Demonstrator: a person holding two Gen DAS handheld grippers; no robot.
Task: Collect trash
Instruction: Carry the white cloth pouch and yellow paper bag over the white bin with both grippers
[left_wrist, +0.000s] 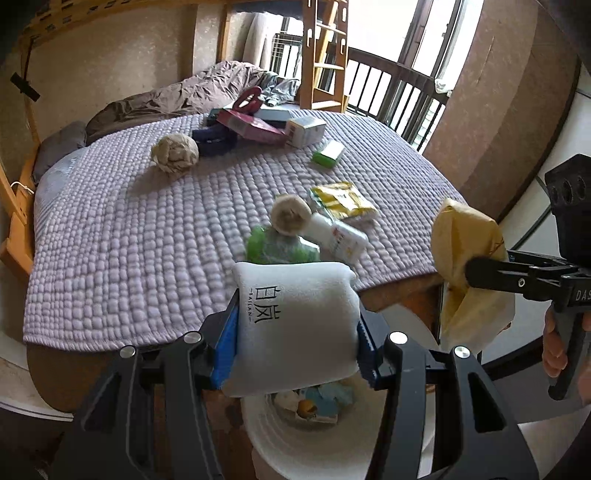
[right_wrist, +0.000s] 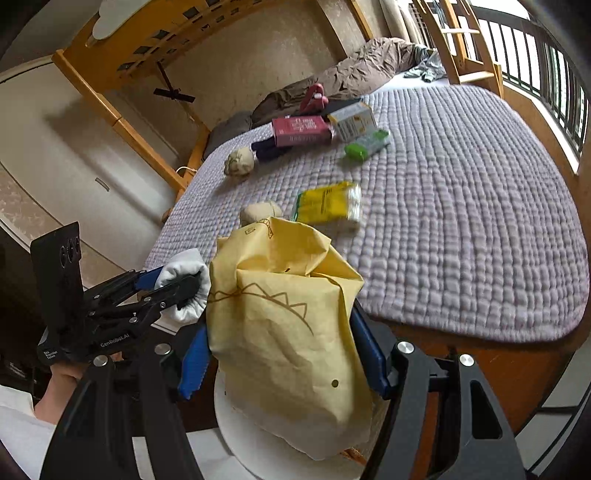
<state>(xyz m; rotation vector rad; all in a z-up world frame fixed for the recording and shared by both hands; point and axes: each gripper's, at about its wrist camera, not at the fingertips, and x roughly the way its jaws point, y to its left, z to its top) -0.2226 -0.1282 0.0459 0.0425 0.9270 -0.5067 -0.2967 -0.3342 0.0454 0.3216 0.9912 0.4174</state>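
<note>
Trash fills both my tools: my left gripper (left_wrist: 297, 334) clamps a white soft pouch (left_wrist: 295, 325), long axis upright, above the white round bin (left_wrist: 269, 439); my right gripper (right_wrist: 284, 354) clamps a crumpled yellow paper bag (right_wrist: 284, 332), also upright. Scraps already lie in the bin; several pieces remain on the lilac quilted bedspread (left_wrist: 129, 240).

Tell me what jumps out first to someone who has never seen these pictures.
Both hands are full: the left hand-held gripper is clamped on a white packet above a white bin with scraps inside, and the right hand-held gripper squeezes a crumpled yellow paper bag. Behind them, a lilac quilted bed is strewn with boxes, wrappers and balled-up paper.
</note>
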